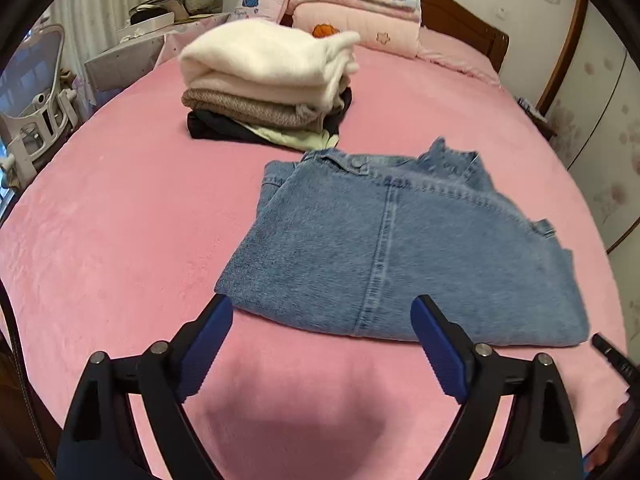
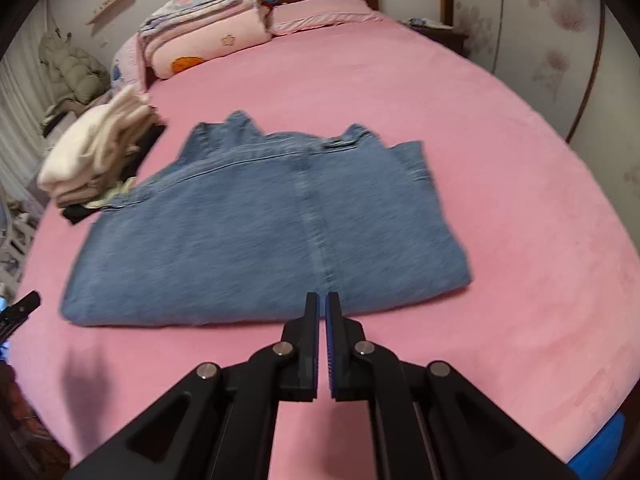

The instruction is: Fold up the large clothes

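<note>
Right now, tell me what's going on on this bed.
A person with a claw in each hand is folding clothes on the pink bed. A denim garment lies folded flat in front of both claws. The left claw is open near its front edge, gripping nothing. The right claw is shut at that front edge; whether it pinches the denim cannot be told. A stack of folded clothes, cream sweater on top, sits just beyond.

Left black two-finger gripper with blue pads (image 1: 322,312) held low with jaws spread wide and nothing between the fingers, right black two-finger gripper with blue pads (image 2: 322,304) with jaws nearly pressed together, only a thin slit between fingertips.
</note>
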`<state>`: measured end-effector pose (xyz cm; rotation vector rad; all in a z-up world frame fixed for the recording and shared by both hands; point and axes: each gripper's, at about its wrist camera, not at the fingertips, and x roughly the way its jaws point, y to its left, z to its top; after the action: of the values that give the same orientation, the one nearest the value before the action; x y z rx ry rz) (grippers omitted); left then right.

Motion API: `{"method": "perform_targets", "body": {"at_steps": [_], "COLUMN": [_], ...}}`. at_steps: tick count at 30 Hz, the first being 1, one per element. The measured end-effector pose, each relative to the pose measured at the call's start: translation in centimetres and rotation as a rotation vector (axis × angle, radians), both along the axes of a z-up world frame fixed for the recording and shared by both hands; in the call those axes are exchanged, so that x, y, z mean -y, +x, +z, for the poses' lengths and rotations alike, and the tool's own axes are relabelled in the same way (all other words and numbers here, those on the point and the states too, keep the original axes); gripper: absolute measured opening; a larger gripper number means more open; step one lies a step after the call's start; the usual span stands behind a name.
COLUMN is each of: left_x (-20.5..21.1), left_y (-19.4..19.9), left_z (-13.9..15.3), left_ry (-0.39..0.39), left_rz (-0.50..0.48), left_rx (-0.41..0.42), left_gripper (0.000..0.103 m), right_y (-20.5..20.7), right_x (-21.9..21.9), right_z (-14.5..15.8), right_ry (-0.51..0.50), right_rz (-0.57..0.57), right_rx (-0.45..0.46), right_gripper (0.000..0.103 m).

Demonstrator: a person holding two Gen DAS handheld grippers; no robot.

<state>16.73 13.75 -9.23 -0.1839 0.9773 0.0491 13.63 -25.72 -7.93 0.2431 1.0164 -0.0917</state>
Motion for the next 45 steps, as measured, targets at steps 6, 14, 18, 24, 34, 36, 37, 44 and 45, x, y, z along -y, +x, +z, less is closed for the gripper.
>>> {"method": "perform_targets", "body": {"at_steps": [6, 14, 18, 24, 34, 36, 37, 44, 45], "left_x": [1.3, 2.3, 2.0, 1.5, -1.1, -2.0, -2.4, -3.6, -3.6], "left_y": [-1.6, -3.5, -3.5, -2.7, -0.8, -0.4, -0.1, 1.8, 2.2], "left_z": [2.8, 4.9, 4.1, 0.1, -8.7, -10.7, -11.8, -14.4, -14.4], "left_ry": [-0.015, -0.118, -0.247, -0.36, -0.507, -0.579, -0.622, -0.739, -0.743], "left_rz": [-0.033, -0.029, -0.041, -0.026, 0.066, 0.1, 0.117, 0.131, 0.124], "left_rx": [0.038, 0.104, 0.103, 0.032, -0.092, -0.116, -0.126, -0.056, -0.038], "left_gripper": [0.091, 0.093, 0.093, 0.093, 0.093, 0.093, 0.093, 0.093, 0.093], "right_y": [-1.5, -2.4, -1.7, -0.1, 3.0, 3.5, 3.7, 4.1, 4.2], "right_x": [-3.3, -7.4, -9.0, -11.1, -11.8, -11.7, -11.7, -11.9, -12.0], "right_z": [2.3, 5.0, 5.1, 4.0, -0.9, -2.0, -2.4, -4.0, -4.1], "right_ry": [0.006, -0.021, -0.022, -0.041, 0.005, 0.012, 0.016, 0.028, 0.026], "right_rz": [0.06, 0.131, 0.153, 0.138, 0.094, 0.089, 0.084, 0.095, 0.097], "right_rx": [0.044, 0.142, 0.181, 0.24, 0.21, 0.191, 0.185, 0.175, 0.173], "right_gripper": [0.011, 0.027, 0.027, 0.027, 0.028, 0.028, 0.028, 0.027, 0.027]}}
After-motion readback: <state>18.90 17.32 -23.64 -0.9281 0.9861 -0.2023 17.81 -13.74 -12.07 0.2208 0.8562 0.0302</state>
